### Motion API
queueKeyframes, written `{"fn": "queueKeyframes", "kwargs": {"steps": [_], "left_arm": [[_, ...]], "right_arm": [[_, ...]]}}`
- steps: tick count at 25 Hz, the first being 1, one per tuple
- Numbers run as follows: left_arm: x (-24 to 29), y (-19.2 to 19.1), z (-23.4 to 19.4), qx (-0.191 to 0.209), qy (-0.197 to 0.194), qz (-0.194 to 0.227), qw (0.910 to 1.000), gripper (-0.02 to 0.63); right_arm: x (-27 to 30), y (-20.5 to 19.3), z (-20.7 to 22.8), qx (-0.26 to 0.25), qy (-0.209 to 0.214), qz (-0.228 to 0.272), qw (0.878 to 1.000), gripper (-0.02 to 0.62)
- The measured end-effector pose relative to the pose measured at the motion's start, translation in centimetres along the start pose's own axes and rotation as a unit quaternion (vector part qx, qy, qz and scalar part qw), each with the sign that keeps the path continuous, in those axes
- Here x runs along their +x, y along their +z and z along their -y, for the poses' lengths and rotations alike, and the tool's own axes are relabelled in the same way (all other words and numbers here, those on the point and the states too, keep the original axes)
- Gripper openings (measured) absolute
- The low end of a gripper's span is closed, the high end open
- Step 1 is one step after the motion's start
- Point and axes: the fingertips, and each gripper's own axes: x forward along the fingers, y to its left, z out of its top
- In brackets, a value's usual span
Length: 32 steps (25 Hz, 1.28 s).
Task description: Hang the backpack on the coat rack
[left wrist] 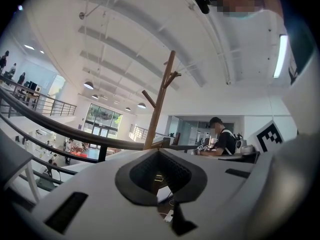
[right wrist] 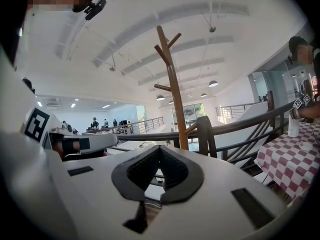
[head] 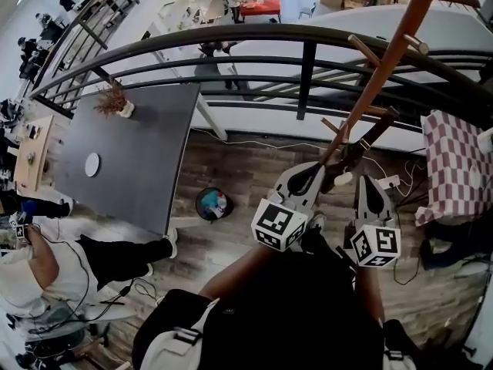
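Observation:
The wooden coat rack [head: 385, 64] rises just ahead of me, its pole leaning across the head view with short pegs on both sides. It also stands beyond the jaws in the left gripper view [left wrist: 160, 101] and in the right gripper view [right wrist: 172, 84]. My left gripper [head: 306, 177] and right gripper [head: 368, 185] point towards the foot of the rack, side by side. In both gripper views the jaws are shut tip to tip, left gripper [left wrist: 159, 152] and right gripper [right wrist: 159, 148], with nothing between them. A black backpack [head: 308, 314] with pale straps [head: 181, 344] fills the bottom of the head view, below the grippers.
A dark metal railing [head: 308, 60] runs behind the rack, with a drop to a lower floor beyond it. A grey table [head: 131, 153] with a small plant stands at the left, a checked tablecloth [head: 458, 164] at the right. A person [head: 54, 276] sits at the lower left. Cables lie on the wooden floor.

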Motion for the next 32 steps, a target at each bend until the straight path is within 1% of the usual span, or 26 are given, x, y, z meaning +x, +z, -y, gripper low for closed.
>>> {"fn": "queueKeyframes", "kwargs": {"steps": [4, 12, 26, 32], "left_arm": [[-0.8, 0.0, 0.0, 0.001, -0.005, -0.003, 1.0000, 0.006], [-1.0, 0.1, 0.7, 0.002, -0.007, 0.001, 1.0000, 0.006], [1.3, 0.6, 2.4, 0.011, 0.001, 0.018, 0.9998, 0.008], [2.0, 0.4, 3.3, 0.013, 0.007, 0.018, 0.9997, 0.007]], "right_arm": [[-0.6, 0.1, -1.0, -0.005, -0.005, 0.006, 1.000, 0.014], [-1.3, 0.4, -1.2, -0.006, -0.007, 0.019, 1.000, 0.014], [-1.6, 1.0, -0.1, -0.018, 0.031, 0.030, 0.999, 0.014], [-1.9, 1.4, 0.7, -0.019, 0.038, 0.038, 0.998, 0.012]]}}
